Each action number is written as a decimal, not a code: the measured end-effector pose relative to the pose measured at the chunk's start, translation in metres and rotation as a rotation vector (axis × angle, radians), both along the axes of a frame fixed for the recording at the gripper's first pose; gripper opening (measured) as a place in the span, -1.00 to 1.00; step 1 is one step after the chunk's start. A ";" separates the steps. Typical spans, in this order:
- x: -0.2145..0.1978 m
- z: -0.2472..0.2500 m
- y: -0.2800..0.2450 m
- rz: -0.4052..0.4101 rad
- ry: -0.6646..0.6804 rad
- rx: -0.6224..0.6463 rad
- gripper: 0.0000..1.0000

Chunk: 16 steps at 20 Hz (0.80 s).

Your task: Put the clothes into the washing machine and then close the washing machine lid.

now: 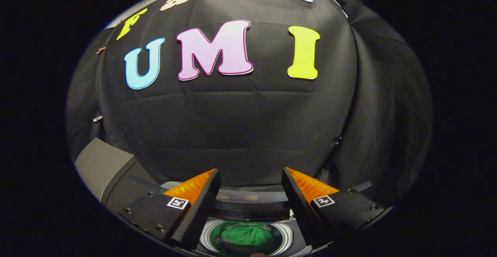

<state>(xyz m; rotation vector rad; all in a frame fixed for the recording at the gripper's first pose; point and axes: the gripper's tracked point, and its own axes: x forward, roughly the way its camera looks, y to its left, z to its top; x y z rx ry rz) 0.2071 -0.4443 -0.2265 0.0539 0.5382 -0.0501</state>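
Observation:
My gripper (250, 177) stands open, its two fingers wide apart with nothing between them. Below and between the fingers I look down into the washing machine's round drum (285, 231), and a green piece of clothing (248, 235) lies bunched inside it. The machine's dark back panel (252, 206) runs across just beyond the drum opening, between the fingers. The gripper hangs above the machine, apart from the cloth.
A grey slab (103, 164) rises tilted beyond the left finger, beside the machine; I cannot tell whether it is the raised lid. The booth's black cloth wall (248, 125) stands close behind the machine.

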 end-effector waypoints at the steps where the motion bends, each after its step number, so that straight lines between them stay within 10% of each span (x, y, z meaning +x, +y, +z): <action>1: -0.004 -0.001 0.002 0.009 0.006 0.006 0.99; 16: -0.113 -0.056 0.035 0.080 0.277 0.144 0.98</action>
